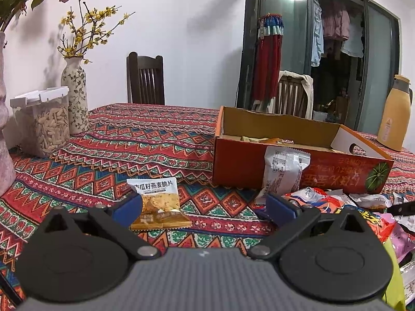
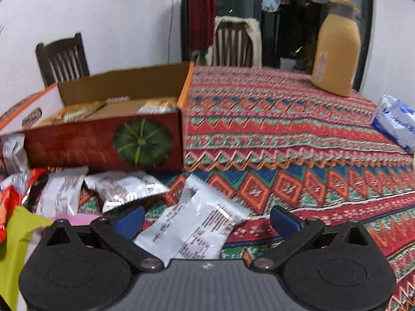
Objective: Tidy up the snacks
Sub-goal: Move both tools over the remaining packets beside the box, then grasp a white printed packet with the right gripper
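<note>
Your left hand-held gripper is spread wide and holds nothing. The gold snack packet lies flat on the tabletop, just ahead and toward the left finger; its long axis runs away from you, sealed end nearest. The open box stands ahead and to the right, already holding some packets, and a silver packet leans upright against its front wall. Bare cloth lies ahead between packet and box, giving room for a carry.

Your right hand-held gripper is likewise spread wide and empty. A white packet lies between its fingers, long axis slanted up to the right. The heap of packets sits to its left, touching the box front. Open tabletop extends right. The right gripper appears nearer its target.
</note>
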`<state>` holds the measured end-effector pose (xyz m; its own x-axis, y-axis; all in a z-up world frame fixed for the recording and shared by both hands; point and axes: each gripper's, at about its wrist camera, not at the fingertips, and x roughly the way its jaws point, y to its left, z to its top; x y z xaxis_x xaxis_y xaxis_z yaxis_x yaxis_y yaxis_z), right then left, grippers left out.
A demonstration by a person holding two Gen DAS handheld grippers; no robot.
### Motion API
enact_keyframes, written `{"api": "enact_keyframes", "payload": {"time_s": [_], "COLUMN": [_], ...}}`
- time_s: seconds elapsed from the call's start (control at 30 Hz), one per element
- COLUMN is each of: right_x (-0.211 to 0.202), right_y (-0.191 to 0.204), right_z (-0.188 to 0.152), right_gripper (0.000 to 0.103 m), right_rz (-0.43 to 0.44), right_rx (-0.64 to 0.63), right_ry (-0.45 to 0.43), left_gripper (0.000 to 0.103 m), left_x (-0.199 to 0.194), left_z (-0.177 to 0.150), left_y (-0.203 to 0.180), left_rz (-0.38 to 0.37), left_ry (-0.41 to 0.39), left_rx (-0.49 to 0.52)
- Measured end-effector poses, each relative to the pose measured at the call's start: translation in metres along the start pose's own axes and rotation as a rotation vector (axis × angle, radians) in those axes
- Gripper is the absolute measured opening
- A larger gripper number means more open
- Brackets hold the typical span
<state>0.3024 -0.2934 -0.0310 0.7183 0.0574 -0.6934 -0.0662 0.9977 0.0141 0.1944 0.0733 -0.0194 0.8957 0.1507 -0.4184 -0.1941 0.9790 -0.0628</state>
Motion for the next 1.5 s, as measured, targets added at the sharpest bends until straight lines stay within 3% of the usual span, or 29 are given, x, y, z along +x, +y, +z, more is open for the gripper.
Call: {"api": "enact_keyframes", "payload": {"time_s": [0.53,0.63,0.7,0.77,0.9,1.2,1.5], "right_x": [0.004,-0.001,-0.005,-0.010,-0.022,-0.064,-0.068], "right_y": [-0.004,-0.004,-0.002,0.000,0.003,0.009,0.012], "right_z": [-0.003,-0.006,-0.008,-0.011,-0.017,-0.023,-0.029], "right_gripper": [0.102,0.085,0.066,0.058,0.058,0.058,0.058], "right_rz": [0.029,0.035,0.047,0.058,0.054,0.009,0.010], "right_rx": [-0.002,-0.009,-0.021,-0.034,-0.046,0.008,-0.014], "right_ry": [-0.009,-0.036,-0.060,-0.077,-0.128,-0.394,-0.439], "left_gripper": [0.103,0.103,0.103,0.103,0.103,0.103,0.103], "left_x": [-0.001,-0.001,-0.001,-0.001,-0.001,0.001,0.001], "left_z": [0.000,0.000,0.000,0.000,0.001,0.000,0.000], "left_y": [0.003,0.003,0.003,0.003,0.003,0.001,0.000], "left_rz": [-0.014,-0.014,-0.013,-0.013,-0.013,-0.002,0.014], "left_ry": [-0.004,-0.004,-0.003,-0.001,-0.001,0.003,0.004], "left_rx": [-0.023,-0.023,-0.023,-0.024,-0.023,-0.014,-0.008]}}
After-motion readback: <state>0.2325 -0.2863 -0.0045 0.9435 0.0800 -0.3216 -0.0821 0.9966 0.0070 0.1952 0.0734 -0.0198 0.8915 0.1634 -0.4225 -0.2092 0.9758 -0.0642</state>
